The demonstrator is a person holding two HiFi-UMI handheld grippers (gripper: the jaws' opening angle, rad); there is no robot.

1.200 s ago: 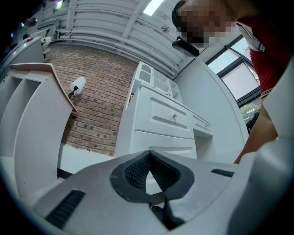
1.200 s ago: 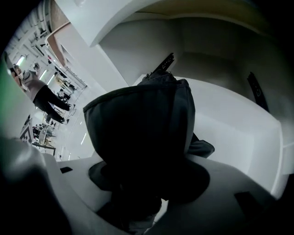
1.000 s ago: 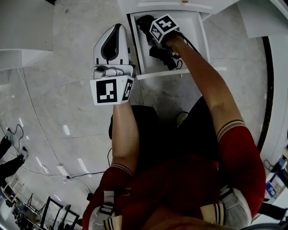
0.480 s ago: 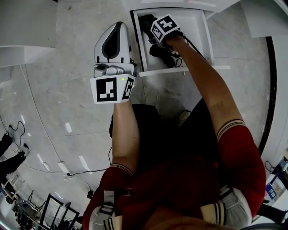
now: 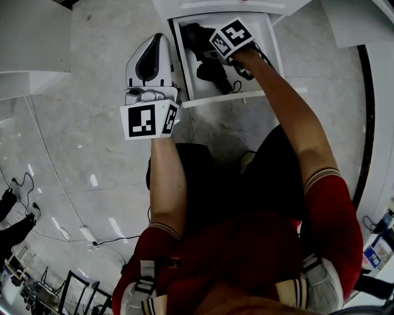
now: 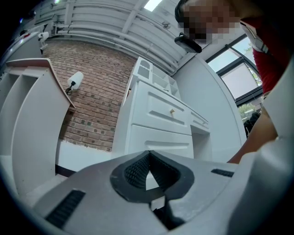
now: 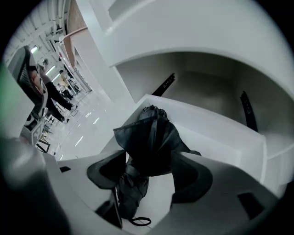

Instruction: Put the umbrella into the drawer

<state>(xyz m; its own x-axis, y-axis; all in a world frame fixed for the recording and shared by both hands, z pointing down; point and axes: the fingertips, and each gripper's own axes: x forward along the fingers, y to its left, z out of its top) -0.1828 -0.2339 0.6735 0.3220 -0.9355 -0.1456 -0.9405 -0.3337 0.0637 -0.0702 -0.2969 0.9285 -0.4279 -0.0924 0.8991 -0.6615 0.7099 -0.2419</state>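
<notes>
A black folded umbrella (image 5: pixel 208 66) lies on the floor of the open white drawer (image 5: pixel 229 98), its strap loop toward the front. My right gripper (image 5: pixel 217 56) hangs over it and points steeply down. In the right gripper view the jaws have just been opening and stand wide on either side of the umbrella (image 7: pixel 146 149), not pressing on it; the right gripper (image 7: pixel 149 170) is open above the drawer (image 7: pixel 225 133). My left gripper (image 5: pixel 157 40) is held left of the drawer over the floor. In its own view the left gripper (image 6: pixel 148 155) is shut on nothing.
The drawer juts from a white cabinet (image 5: pixel 215 7) at the top of the head view. Pale marble floor (image 5: pixel 92 123) surrounds it, with a white counter (image 5: pixel 31 74) at left. My legs stand just before the drawer front. A white dresser (image 6: pixel 161 114) and brick wall (image 6: pixel 92 92) face the left gripper.
The right gripper has lifted off the umbrella, its marker cube shifting up and right, and more of the umbrella now shows in the drawer. The left gripper has barely moved.
</notes>
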